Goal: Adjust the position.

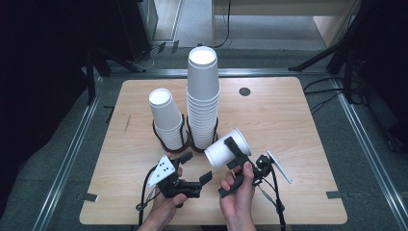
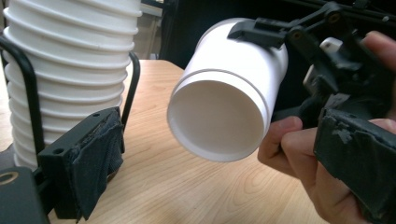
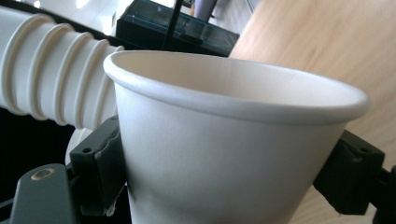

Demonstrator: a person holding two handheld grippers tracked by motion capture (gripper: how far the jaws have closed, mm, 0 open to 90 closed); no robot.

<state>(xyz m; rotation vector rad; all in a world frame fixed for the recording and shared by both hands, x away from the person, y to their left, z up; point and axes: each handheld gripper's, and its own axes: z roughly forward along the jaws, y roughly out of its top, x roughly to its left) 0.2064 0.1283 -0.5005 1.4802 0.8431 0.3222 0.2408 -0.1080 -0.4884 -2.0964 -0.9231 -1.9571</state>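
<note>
Nearest, at the bottom centre of the high view, the left gripper had its jaws standing apart with nothing between them; its pads framed the cup from either side in the left gripper view without touching it. Just right of it, the right gripper was clamped on a single paper cup, held tipped on its side above the table, mouth toward the lower left of the frame. In the right gripper view the jaws pressed the cup wall from both sides below the rim.

Farther up the frame stood the short stack and the tall stack, each in a black wire holder, touching or nearly so.

Judgement: the step in hand looked like carrying the loose cup to a stack. To do it well, keep the squeeze light so the thin wall does not buckle, turn the cup upright, centre its base over the chosen stack's open mouth, lower straight, and release only once it has seated. The free left gripper should stay clear of the holders.
</note>
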